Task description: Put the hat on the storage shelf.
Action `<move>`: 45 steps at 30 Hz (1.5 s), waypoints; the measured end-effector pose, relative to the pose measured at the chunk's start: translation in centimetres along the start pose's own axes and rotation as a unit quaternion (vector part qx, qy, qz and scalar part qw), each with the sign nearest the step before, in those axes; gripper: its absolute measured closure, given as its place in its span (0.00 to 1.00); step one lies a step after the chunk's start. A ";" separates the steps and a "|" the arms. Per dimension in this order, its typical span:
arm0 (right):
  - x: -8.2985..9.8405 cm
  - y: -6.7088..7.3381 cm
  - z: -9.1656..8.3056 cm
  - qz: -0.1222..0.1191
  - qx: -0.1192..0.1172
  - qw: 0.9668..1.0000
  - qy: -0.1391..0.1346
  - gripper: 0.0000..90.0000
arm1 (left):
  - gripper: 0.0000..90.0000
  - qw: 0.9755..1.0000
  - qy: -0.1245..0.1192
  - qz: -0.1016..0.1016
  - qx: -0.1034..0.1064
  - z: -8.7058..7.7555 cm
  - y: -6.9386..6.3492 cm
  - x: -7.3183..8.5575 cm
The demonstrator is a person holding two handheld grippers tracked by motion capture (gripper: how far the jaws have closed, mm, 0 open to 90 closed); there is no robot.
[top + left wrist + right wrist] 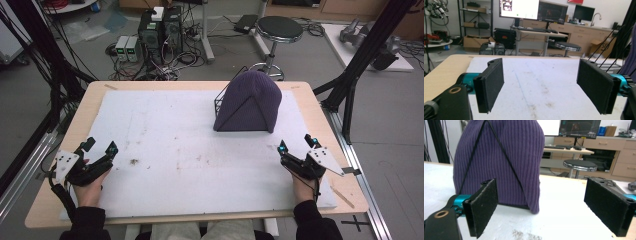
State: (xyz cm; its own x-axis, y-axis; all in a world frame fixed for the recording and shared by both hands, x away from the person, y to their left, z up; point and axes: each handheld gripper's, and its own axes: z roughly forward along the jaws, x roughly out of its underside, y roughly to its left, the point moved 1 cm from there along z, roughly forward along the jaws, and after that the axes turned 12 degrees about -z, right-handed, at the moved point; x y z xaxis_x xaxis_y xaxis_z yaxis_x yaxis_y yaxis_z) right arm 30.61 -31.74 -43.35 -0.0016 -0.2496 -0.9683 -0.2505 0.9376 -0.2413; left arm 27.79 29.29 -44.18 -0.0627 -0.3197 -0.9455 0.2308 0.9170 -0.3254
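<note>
a: what sits closest to the person?

b: the left gripper (100, 146) near the front left corner of the white foam mat (165, 150), and the right gripper (296, 145) near the mat's front right corner, each held in a hand over the mat.

a: how do their jaws stand?

b: both spread wide apart with nothing between them; in the left gripper view bare, stained mat shows between the black pads.

a: and farther out?

b: the purple ribbed knit beanie (249, 102) stands upright toward the back right of the mat, pulled over a black wire frame (221, 101) that shows at its left side. it is beyond the right gripper, apart from it. the mat lies on a light wooden table (90, 97).
</note>
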 end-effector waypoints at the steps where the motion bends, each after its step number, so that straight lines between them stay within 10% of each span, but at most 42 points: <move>1: 0.1 0.0 0.0 0.001 0.000 1.000 0.002 0.13 | 0.25 1.000 0.000 -0.001 -0.002 0.0 0.0 0.0; 45: 0.4 -0.2 -0.3 0.003 -0.023 1.000 0.002 0.13 | 0.25 1.000 0.006 -0.002 0.008 -0.2 -0.3 0.2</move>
State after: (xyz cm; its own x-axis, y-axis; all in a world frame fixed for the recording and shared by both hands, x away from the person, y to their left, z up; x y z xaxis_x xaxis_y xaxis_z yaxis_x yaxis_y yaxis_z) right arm 30.34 -32.12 -43.70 -0.0069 -0.2447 -0.9696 -0.2950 0.9269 -0.2318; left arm 27.48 28.98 -44.29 -0.0753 -0.3208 -0.9442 0.2460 0.9116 -0.3293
